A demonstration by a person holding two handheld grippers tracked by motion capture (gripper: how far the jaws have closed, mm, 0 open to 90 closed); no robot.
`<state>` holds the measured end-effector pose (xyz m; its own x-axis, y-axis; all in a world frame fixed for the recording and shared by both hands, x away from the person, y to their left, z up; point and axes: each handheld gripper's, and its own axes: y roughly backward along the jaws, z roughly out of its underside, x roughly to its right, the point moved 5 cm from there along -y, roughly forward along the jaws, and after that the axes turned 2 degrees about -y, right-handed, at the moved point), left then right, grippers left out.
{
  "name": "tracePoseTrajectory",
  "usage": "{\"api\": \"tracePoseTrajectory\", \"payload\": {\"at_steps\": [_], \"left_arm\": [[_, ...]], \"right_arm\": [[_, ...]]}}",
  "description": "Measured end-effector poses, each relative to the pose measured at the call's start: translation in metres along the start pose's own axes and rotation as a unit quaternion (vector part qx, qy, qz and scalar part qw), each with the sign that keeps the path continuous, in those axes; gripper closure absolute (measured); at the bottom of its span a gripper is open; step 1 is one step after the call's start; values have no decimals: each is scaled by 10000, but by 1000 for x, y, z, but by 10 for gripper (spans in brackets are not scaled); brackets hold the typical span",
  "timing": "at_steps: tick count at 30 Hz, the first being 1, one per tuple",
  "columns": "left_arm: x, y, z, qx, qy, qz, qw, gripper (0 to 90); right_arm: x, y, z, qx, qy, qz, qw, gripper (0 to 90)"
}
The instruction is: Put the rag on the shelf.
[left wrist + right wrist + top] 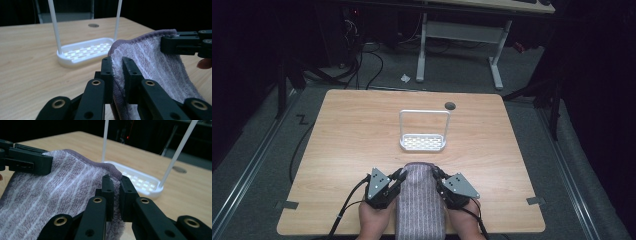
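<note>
A purple striped towel (419, 200) lies lengthwise at the table's near edge, its far end lifted between both grippers. My left gripper (399, 176) is shut on the towel's (150, 57) far left corner, with the cloth pinched between its jaws. On the opposite corner of the towel (65, 187) my right gripper (438, 175) is shut in the same way. A white rack (423, 131) with a slotted base and a tall hoop frame stands just beyond the towel, mid-table. The rack (82, 51) appears behind the towel in the left gripper view, and in the right gripper view the rack (140, 181) is ahead.
The wooden table (347, 135) has a round cable hole (450, 105) behind the rack. Tape marks (287, 204) sit near both front corners. Beyond the table are a desk frame and cables on the floor.
</note>
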<state>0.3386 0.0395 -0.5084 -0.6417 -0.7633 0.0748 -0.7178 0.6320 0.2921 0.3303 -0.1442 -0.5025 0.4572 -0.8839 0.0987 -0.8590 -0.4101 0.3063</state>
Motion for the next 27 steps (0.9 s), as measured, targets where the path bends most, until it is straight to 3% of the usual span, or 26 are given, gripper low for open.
{"api": "tracePoseTrajectory", "payload": {"at_steps": [10, 16, 23, 27], "left_arm": [[5, 7, -42, 462, -107, 50, 9989, 803], [6, 9, -60, 611, -203, 59, 9979, 804], [8, 12, -87, 852, -368, 49, 9957, 805], [10, 15, -108, 1045, -535, 17, 9931, 805]], "right_arm": [[10, 10, -28, 482, -32, 109, 9988, 844], [18, 15, -47, 722, -54, 152, 9973, 844], [24, 22, -72, 1066, -38, 197, 9941, 846], [28, 25, -86, 1223, -58, 208, 9923, 846]]}}
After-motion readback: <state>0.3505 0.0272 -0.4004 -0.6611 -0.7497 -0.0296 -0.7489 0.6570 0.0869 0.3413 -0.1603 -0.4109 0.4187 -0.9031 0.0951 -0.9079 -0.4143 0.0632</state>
